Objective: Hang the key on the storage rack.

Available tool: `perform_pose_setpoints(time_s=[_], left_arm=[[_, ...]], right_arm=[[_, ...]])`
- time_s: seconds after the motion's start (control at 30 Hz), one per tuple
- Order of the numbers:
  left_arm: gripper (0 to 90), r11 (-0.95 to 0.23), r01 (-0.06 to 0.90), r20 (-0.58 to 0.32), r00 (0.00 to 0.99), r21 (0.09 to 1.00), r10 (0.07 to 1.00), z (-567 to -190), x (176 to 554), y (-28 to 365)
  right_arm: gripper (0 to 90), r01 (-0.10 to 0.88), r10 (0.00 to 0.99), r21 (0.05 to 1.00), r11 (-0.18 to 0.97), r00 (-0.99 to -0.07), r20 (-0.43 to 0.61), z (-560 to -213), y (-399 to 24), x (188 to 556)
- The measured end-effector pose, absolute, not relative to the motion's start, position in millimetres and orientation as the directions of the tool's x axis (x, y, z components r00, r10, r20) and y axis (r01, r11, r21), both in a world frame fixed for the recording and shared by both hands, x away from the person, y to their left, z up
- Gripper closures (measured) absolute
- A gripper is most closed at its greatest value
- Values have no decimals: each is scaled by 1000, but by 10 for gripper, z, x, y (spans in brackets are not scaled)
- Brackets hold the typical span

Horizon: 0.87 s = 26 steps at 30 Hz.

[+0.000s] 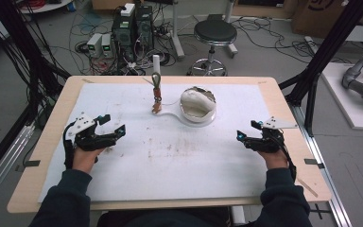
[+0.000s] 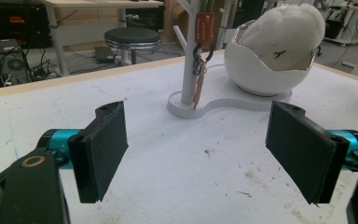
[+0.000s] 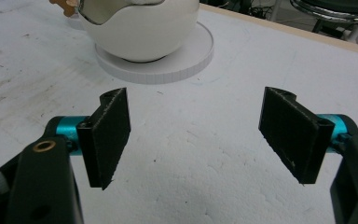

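Both the left gripper [image 1: 115, 124] and right gripper [image 1: 246, 130] rest on the worktop [image 1: 179, 156], fingers [image 2: 103, 149] spread apart and empty. The keyring [image 2: 200, 70] hanging on the white stand [image 2: 188, 60] looks light and dangly, likely best pinched by its orange tag [image 2: 204, 29].

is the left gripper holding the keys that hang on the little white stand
No, the left gripper has its fingers wide apart over bare table, while the keys hang on the stand farther off.

even bright light, soft shadows, slight blur

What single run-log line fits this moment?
left tool open | right tool open | keys on stand | nothing held
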<state>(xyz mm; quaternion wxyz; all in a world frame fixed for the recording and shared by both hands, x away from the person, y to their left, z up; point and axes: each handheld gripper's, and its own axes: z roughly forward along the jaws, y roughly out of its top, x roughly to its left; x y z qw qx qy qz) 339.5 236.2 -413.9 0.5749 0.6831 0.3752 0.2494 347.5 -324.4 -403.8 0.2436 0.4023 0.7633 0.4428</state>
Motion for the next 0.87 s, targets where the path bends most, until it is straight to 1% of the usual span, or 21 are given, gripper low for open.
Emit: perform_pose_setpoints(time_s=[0.87], left_arm=[[205,-43,243,-109,576,969,810,-4158,3414,2414]], right_arm=[[240,390,825,876,283,-565,-15,-4035,-3238,3485]])
